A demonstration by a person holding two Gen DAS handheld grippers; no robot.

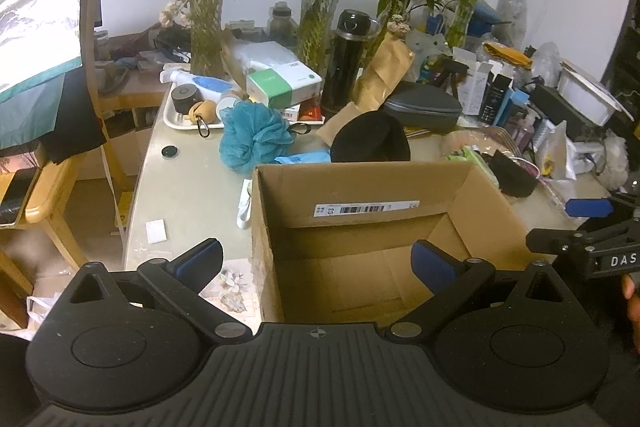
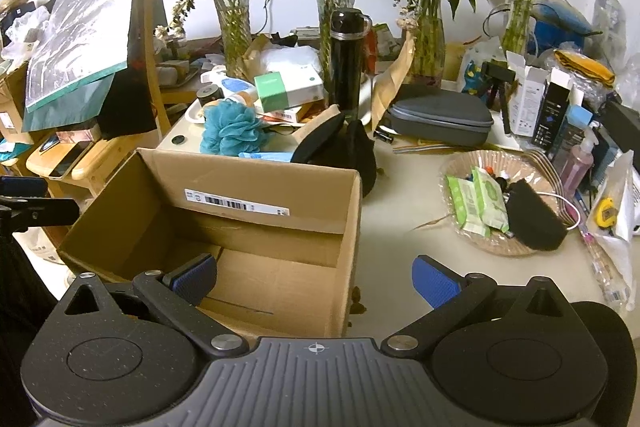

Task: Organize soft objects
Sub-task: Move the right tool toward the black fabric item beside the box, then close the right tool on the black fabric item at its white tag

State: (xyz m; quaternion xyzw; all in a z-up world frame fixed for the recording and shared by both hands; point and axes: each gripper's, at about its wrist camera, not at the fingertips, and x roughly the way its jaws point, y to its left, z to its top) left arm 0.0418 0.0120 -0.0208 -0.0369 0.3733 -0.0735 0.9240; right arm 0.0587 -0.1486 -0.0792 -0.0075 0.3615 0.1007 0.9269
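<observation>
Your cardboard box (image 1: 360, 227) stands open on the desk (image 1: 188, 195), and what shows of its bottom is bare, so as far as these views tell, nothing has been sorted into it yet. All the work looks to be ahead of you.

Your left hand-held gripper (image 1: 316, 263) hovers at the near edge of the box with its jaws spread wide and nothing between them. Your right hand-held gripper (image 2: 314, 277) is likewise spread and empty, straddling the box's right wall.

The soft things are all outside the box. The blue bath pouf (image 1: 254, 137) sits just behind the box's far left corner, next to the white tray (image 1: 180, 121). The black knit hat (image 1: 370, 139) lies against the far wall of the box. A dark fuzzy piece (image 2: 534, 219) rests in the woven basket (image 2: 472, 163) to the right, beside the green wipe packs (image 2: 476, 199).

The pouf or hat is probably your easiest first pick.
</observation>
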